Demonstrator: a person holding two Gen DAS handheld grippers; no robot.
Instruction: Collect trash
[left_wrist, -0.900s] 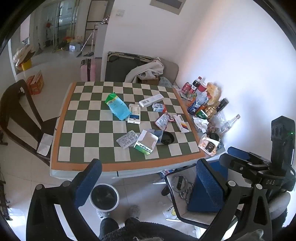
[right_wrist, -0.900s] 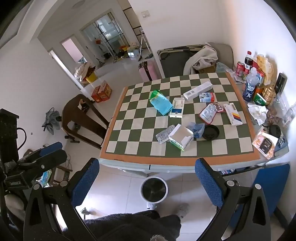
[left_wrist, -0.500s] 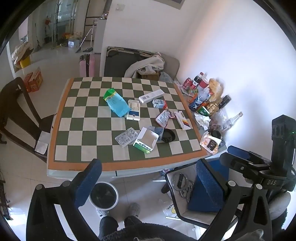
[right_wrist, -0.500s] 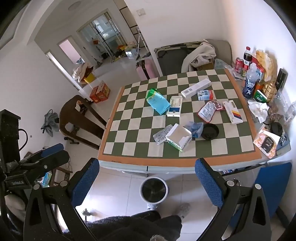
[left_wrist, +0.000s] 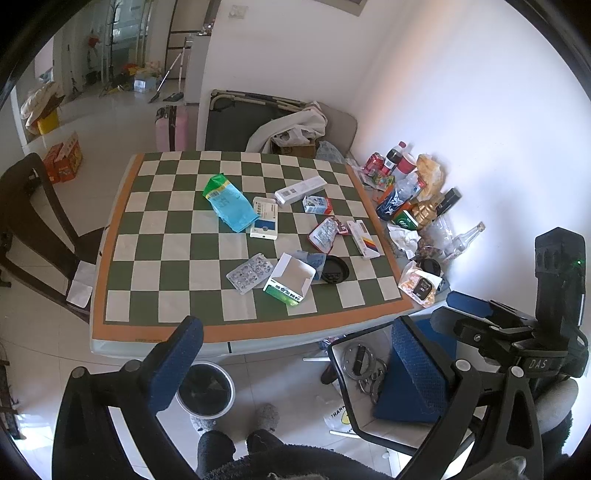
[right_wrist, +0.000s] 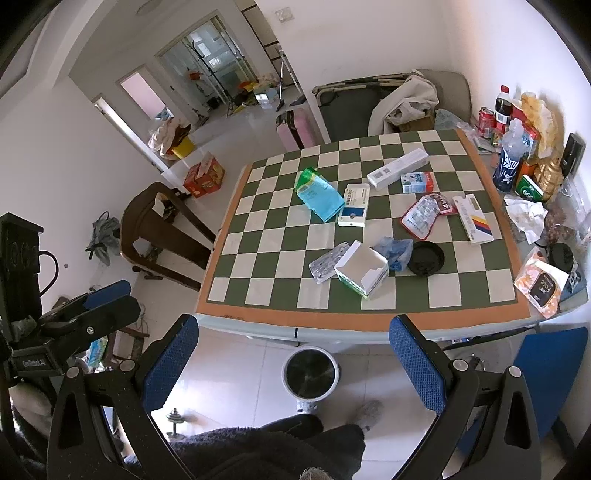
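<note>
Trash lies on the checkered table (left_wrist: 177, 240) (right_wrist: 266, 240): an open white-and-green box (left_wrist: 290, 278) (right_wrist: 362, 271), a blister pack (left_wrist: 249, 273) (right_wrist: 328, 264), a green-blue bag (left_wrist: 227, 203) (right_wrist: 317, 194), a black lid (left_wrist: 334, 269) (right_wrist: 426, 258) and several medicine boxes. A small white bin (left_wrist: 205, 389) (right_wrist: 310, 373) stands on the floor before the table. My left gripper (left_wrist: 295, 365) and right gripper (right_wrist: 295, 365) are both open and empty, held high in front of the table, apart from everything.
Bottles, cans and snack bags (left_wrist: 406, 192) (right_wrist: 524, 147) crowd the table's right edge by the wall. A dark wooden chair (left_wrist: 33, 221) (right_wrist: 162, 229) stands left of the table. A blue chair (left_wrist: 413, 380) (right_wrist: 546, 369) is at the near right. A folding cot (left_wrist: 251, 118) is behind.
Both grippers have drifted slightly; the table sits a little lower and nearer in the views. Nothing on the table has moved. Both grippers stay open.
</note>
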